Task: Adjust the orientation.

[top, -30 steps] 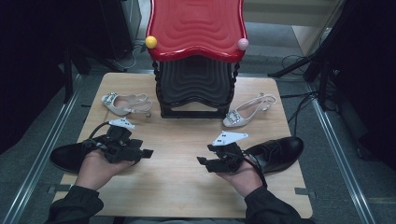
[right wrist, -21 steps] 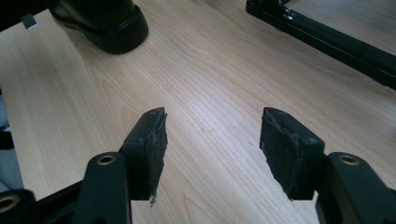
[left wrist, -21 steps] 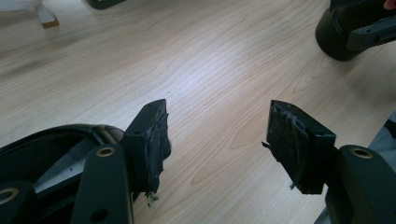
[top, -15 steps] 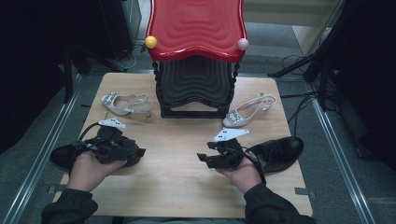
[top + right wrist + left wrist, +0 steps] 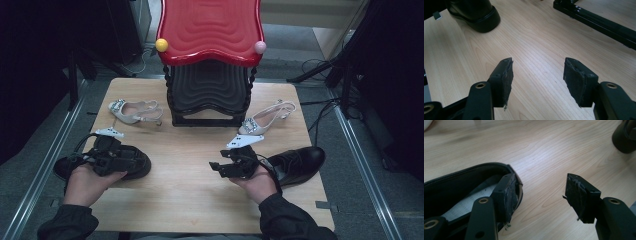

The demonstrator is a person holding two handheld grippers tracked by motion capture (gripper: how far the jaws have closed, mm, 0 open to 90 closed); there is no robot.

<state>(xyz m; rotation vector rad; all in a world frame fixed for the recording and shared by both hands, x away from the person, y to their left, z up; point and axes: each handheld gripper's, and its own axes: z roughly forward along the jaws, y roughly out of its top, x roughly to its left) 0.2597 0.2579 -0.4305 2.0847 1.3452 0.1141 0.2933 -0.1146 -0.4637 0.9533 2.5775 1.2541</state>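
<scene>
Left gripper view — left tool [image 5: 540,195] straddles black shoe's rim [image 5: 517,178], closing.

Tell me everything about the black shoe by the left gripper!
The black shoe looks like shiny dark leather, with a pale lining inside. It lies flat on the wooden table, near its left front edge. The left gripper is at its opening: one jaw is inside the rim, the other outside over bare wood. The jaws have just been closing, but don't pinch the rim yet.
</scene>
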